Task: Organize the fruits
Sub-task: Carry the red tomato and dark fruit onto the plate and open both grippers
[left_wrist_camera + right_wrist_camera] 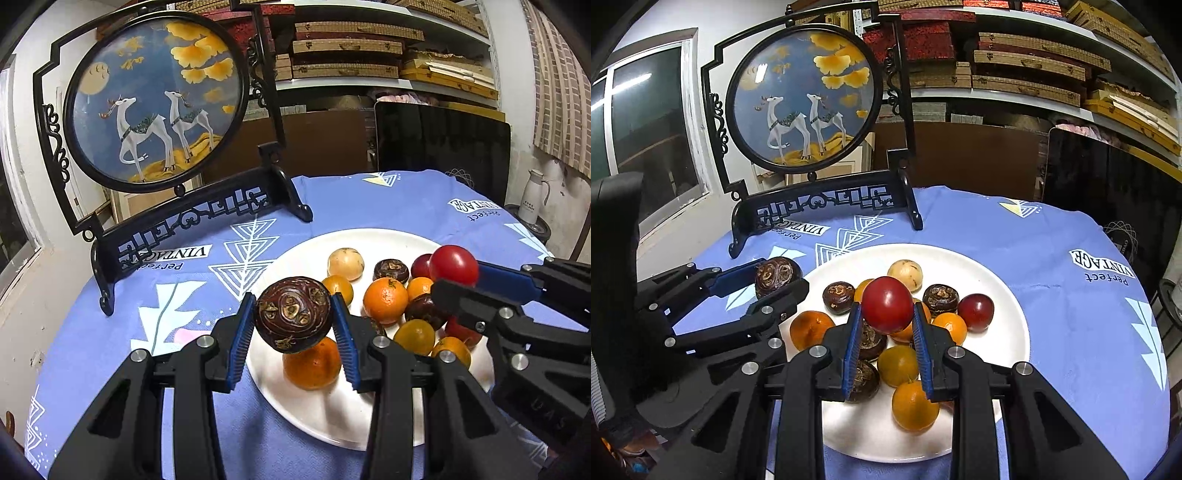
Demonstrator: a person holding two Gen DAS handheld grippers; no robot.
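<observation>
A white plate [391, 240] [1004, 280] on the blue tablecloth holds several small fruits: oranges [384, 300] [915, 406], dark brown water chestnuts [390, 270] [940, 299], red fruits [975, 312] and a pale round one [345, 263] [905, 274]. My left gripper [293, 315] [775, 280] is shut on a dark brown water chestnut [293, 314] [775, 275], held above the plate's left edge. My right gripper [886, 314] [456, 275] is shut on a red fruit [887, 304] [453, 265], held above the fruit pile.
A black-framed round deer screen [155, 99] [803, 99] stands on the table behind the plate. A dark flat panel [443, 147] leans at the back right. Shelves of boxes [347, 48] line the wall. A white jug [533, 195] stands off the table at right.
</observation>
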